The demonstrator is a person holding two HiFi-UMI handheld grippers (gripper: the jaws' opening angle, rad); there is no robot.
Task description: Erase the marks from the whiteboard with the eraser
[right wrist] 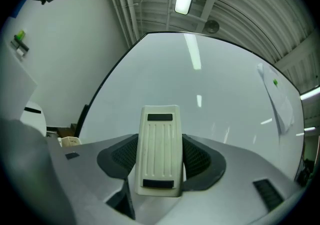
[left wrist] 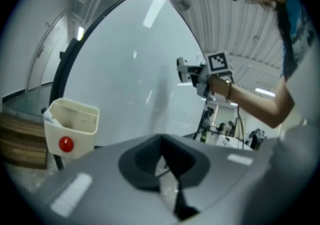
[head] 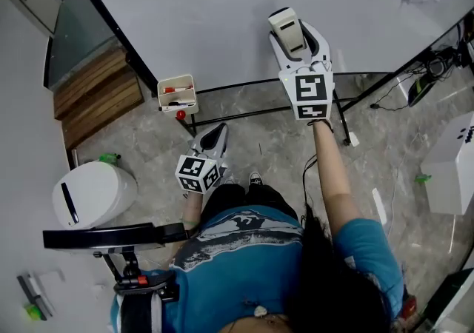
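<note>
1. My left gripper point(head: 211, 139) hangs low by my knees, jaws together on nothing.
2. My right gripper point(head: 296, 41) is raised, its jaws clamped on the sides of the cream eraser point(right wrist: 160, 149).
3. The eraser points at the whiteboard point(head: 244, 13) near its lower edge; I cannot tell whether it touches.
4. A marker cup point(left wrist: 75, 119) hangs at the board's lower left corner.
5. I judge this the wiping step. I make out no clear marks, so next I must find them, then press flat and sweep.

Grey marbled stone floor point(head: 266, 143), seen from above.
On it: black metal legs of the whiteboard stand point(head: 244, 113) at centre; brown slatted wooden platform point(head: 96, 95) & white rounded container point(head: 92, 192) at left; white box point(head: 453, 165) at right.
</note>
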